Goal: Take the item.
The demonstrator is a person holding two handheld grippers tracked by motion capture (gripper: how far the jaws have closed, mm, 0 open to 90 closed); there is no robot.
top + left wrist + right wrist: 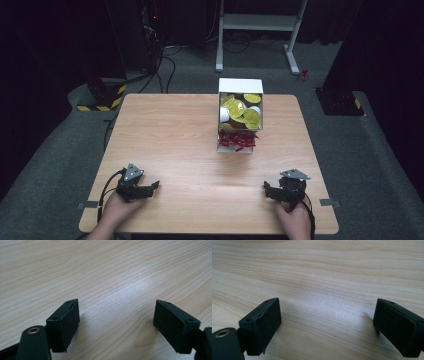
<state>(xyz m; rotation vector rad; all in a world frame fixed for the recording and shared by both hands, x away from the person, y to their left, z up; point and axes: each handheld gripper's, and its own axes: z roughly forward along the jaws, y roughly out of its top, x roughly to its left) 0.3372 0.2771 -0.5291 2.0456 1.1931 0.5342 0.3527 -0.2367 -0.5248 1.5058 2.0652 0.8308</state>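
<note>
A white box (240,86) stands open at the far middle of the wooden table (180,145), holding several gold-lidded cups (239,111) and, in its near part, red wrapped sweets (236,140). My left gripper (154,187) rests low at the near left, held by a hand, pointing right. Its jaws stand wide apart over bare wood (116,312). My right gripper (266,190) sits at the near right, pointing left, and is open too, with nothing between its pads (262,325). Both grippers are far from the box.
Beyond the table's far edge stand a white metal frame (260,22) and dark equipment with cables (150,30). Yellow-black striped bases (102,97) sit on the grey floor at the left and right. Bare wood lies between the grippers and the box.
</note>
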